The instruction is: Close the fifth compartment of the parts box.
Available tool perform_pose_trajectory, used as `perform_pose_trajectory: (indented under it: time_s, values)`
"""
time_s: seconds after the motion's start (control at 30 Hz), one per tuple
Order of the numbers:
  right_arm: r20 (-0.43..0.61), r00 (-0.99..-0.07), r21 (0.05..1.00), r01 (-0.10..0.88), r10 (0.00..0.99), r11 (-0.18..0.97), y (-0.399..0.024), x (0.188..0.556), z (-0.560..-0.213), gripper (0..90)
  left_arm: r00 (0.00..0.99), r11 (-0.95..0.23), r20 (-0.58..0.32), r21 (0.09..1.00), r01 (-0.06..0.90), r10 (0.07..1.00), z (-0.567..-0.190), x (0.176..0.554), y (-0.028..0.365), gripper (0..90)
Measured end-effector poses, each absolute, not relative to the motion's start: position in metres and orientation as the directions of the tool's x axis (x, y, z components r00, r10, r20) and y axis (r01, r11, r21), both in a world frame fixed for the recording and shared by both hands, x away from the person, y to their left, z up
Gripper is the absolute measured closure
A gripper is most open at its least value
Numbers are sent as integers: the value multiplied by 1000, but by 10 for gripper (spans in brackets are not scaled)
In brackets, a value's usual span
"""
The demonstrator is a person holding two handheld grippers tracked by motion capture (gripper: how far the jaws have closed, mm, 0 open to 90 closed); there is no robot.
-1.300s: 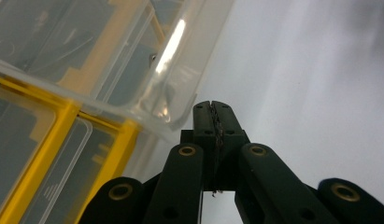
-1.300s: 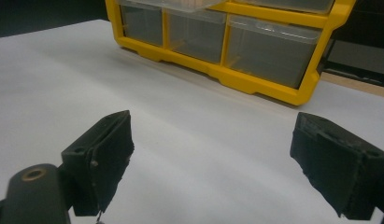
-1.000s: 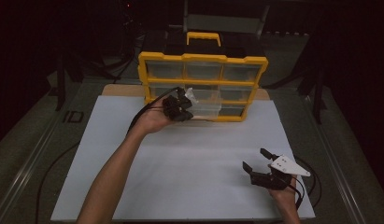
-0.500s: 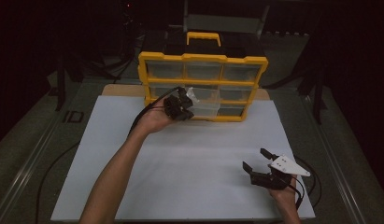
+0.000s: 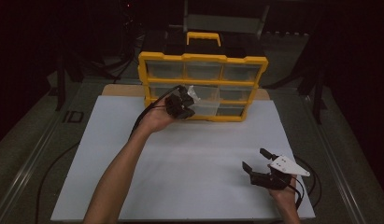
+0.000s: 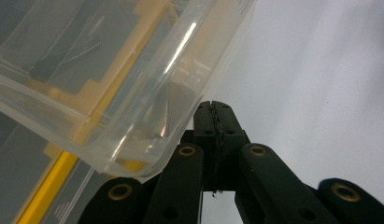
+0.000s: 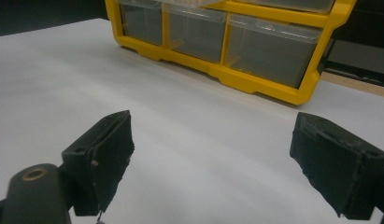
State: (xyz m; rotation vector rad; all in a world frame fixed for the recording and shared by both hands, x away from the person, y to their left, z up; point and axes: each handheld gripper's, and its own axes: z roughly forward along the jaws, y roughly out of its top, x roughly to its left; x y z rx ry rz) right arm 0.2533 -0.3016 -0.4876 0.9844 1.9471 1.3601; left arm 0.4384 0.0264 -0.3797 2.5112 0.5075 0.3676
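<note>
Drawer (image 5: 204, 106) of clear plastic is sitting partly pulled out of the yellow organizer (image 5: 202, 87), at the 12 o'clock side of the white board (image 5: 189, 163). Left gripper (image 5: 182, 105) is resting at the drawer's front edge with its jaws pressed fully together; the pictures are not showing whether anything is pinched between them. Right gripper (image 5: 259, 161) is hovering at 4 o'clock, well apart from the organizer, its jaws standing wide and holding nothing.

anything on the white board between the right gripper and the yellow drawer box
Nothing: in the right gripper view, bare white board runs from the right gripper to the yellow drawer box.
</note>
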Motion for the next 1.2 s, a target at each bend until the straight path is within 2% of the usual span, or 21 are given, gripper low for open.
perform_pose_trajectory:
  time_s: [1.2]
  values:
    - [-30,-573,944,254,819,212,-303,257,-489,129,864,-748,149,584,315,480,-377,452,22,900]
